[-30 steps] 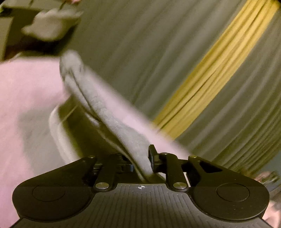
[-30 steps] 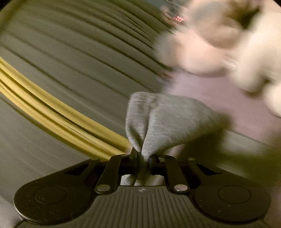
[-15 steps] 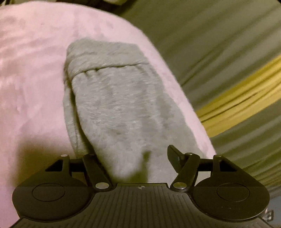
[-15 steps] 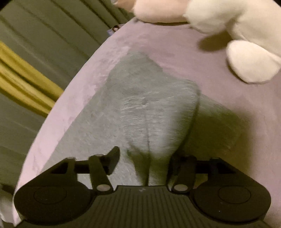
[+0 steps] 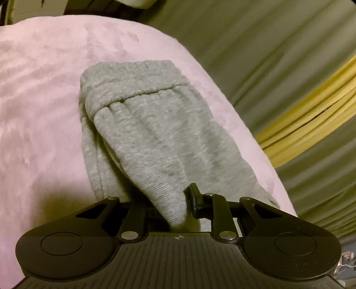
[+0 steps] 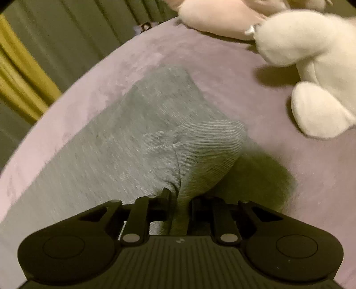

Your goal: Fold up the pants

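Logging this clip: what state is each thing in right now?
Pants: folded over, lying on the blanket.
Left gripper: just closed, pinching pants fabric.
Right gripper: just closed, pinching a pants fold.
Plush toy: lying on the blanket, untouched.

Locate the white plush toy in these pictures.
In the right wrist view, the white plush toy lies at the upper right on the pink blanket, apart from the grey pants, beside a pink plush.
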### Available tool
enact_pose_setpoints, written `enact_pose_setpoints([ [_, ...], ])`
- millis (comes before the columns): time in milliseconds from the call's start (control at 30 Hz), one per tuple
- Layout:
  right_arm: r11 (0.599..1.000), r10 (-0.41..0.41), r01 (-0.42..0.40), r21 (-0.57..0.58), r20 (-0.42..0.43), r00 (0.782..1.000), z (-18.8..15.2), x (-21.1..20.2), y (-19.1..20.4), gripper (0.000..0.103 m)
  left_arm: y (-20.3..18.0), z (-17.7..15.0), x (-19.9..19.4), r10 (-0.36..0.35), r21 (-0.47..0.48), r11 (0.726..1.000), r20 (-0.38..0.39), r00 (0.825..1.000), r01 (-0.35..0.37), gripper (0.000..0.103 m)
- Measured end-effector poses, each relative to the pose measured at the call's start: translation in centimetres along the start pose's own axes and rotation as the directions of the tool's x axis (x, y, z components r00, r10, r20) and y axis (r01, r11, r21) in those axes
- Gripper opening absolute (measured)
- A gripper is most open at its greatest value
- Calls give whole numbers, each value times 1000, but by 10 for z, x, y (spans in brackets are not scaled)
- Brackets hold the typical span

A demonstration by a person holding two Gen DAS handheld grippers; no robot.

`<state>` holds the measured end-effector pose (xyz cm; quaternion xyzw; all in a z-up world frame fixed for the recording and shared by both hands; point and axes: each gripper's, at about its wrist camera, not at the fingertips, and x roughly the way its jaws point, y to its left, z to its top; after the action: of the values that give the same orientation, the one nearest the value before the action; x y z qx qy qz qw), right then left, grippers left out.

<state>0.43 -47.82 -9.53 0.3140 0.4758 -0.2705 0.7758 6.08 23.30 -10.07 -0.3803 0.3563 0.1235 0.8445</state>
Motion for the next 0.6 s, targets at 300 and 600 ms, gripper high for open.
enact_pose_setpoints([
  [300, 994, -51, 53, -99, 21, 998, 6, 3, 22, 12, -15, 12, -6, -19, 21, 1000, 11, 1000, 19, 10],
  [600, 798, 528, -600, 59, 412, 743, 94, -125, 41, 11, -60, 58, -74, -321, 60, 947, 256, 912, 316, 9],
])
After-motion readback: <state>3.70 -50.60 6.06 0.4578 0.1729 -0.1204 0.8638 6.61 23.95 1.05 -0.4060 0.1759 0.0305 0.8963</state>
